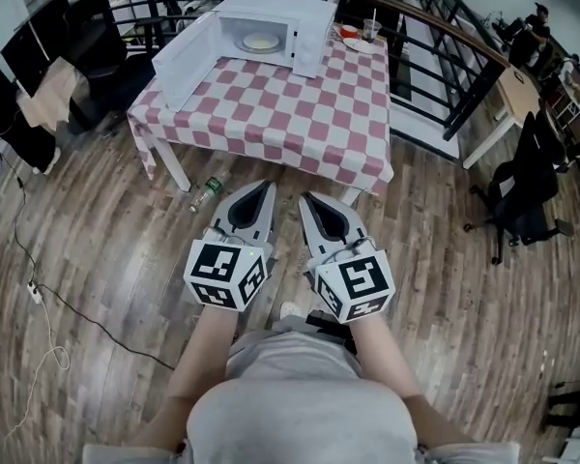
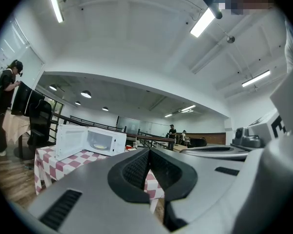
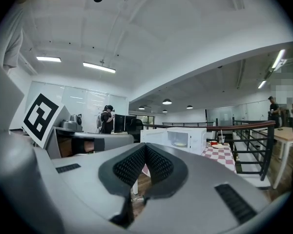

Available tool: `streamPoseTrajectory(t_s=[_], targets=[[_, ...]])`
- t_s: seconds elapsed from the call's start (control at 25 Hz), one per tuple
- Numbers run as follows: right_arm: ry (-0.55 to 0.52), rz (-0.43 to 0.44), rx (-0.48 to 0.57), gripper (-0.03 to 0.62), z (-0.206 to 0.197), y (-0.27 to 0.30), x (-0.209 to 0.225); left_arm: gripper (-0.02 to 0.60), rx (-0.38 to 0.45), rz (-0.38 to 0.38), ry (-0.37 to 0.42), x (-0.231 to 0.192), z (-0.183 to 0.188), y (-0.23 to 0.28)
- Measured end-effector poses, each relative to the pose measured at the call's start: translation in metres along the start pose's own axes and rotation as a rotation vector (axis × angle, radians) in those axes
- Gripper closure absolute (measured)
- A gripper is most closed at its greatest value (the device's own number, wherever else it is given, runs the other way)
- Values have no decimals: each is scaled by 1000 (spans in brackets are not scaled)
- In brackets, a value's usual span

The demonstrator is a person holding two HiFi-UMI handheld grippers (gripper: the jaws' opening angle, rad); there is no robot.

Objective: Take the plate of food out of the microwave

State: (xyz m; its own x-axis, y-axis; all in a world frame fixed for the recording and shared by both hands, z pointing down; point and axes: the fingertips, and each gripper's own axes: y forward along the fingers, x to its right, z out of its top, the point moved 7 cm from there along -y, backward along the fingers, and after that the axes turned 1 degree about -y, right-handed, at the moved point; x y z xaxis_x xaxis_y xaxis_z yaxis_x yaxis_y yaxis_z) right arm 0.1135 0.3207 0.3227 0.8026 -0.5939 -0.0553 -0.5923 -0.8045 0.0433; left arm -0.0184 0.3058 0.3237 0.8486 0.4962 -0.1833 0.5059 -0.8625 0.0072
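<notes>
Approach stage. Grey left gripper [image 1: 262, 186] and grey right gripper [image 1: 310, 200] are clenched and empty, well short of the white microwave oven [image 1: 307, 29]. Its door [image 1: 186, 62] is open, and what appears to be the pale round plate of food [image 1: 261, 42] is inside. Next: advance, spread jaws

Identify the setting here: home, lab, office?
Likely an open-plan office or lab on a mezzanine, not a home: office chair, desk, black railing. The microwave sits on a lone checked table.

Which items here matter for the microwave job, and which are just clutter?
Job: white microwave, door open; pale plate of food inside it; red-and-white checked table.
Lying about: greenish bottle on floor; clear cup with straw beside microwave; black office chair.
</notes>
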Motion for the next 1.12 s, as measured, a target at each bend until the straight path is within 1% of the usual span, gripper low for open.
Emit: streamPoseTrajectory(t_s=[0.48,0.76,1.12], targets=[[-14,73,1,569,4,48,67,581,23,93,-16,-15,9,73],[-26,101,21,569,10,69,93,581,22,113,14,-19,15,103],[-24,109,3,569,-2,83,111,581,6,111,31,-24,10,129]])
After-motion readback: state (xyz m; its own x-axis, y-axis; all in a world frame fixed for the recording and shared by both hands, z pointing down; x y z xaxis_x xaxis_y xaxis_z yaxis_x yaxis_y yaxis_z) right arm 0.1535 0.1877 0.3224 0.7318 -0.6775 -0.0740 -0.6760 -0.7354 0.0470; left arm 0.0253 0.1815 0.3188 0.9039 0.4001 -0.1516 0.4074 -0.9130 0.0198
